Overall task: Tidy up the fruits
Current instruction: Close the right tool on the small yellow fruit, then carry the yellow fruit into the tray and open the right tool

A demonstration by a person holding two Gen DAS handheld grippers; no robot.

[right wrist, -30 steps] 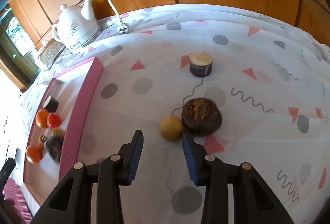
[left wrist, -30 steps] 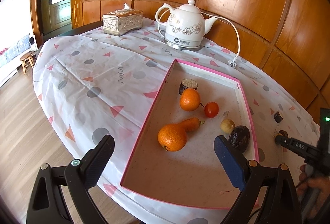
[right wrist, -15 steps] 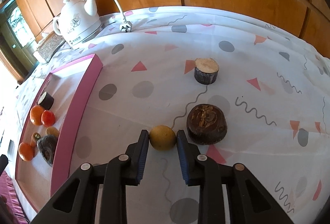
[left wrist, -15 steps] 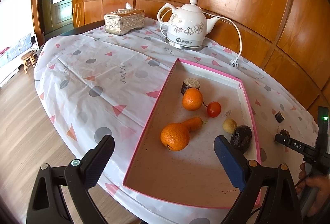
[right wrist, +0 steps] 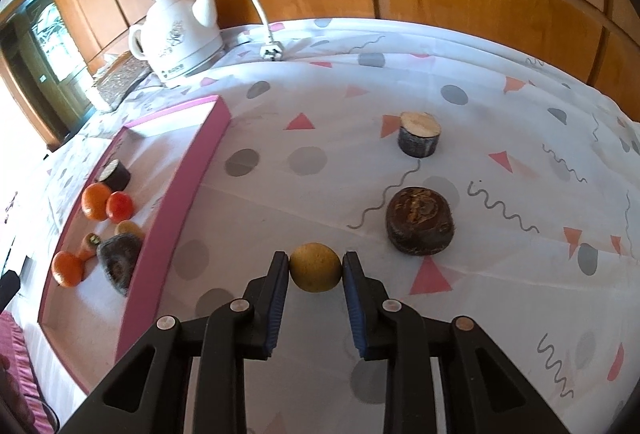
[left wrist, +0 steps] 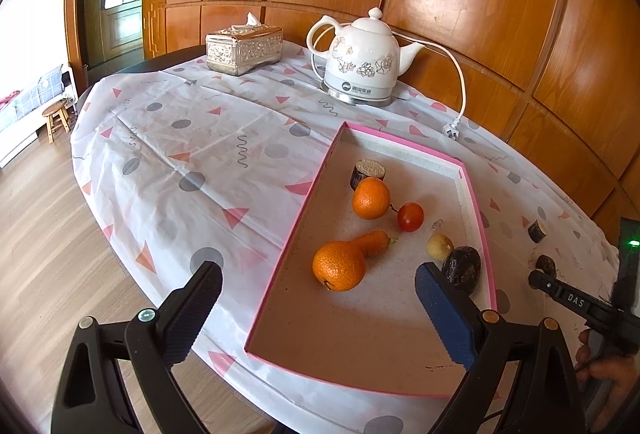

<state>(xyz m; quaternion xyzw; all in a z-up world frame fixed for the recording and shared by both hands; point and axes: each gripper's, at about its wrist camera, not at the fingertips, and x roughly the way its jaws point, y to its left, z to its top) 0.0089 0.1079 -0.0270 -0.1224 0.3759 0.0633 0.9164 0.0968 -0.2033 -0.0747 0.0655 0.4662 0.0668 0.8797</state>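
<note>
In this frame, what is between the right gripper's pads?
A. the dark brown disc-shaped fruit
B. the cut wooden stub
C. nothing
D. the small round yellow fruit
D: the right gripper has both pads pressed against the small round yellow fruit, while the dark brown fruit and the wooden stub sit apart on the tablecloth.

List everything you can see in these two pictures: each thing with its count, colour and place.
tray: one, pink rim, on the table
oranges: two, orange, in the tray
tomato: one, red, in the tray
carrot: one, orange, in the tray
brown fruit: one, dark, on the tablecloth
wood slice: one, pale top, on the tablecloth
kettle: one, white, far edge
tissue box: one, silver, far edge
yellow fruit: one, between the right fingers
left gripper: open, over the tray
right gripper: shut on the yellow fruit
</note>
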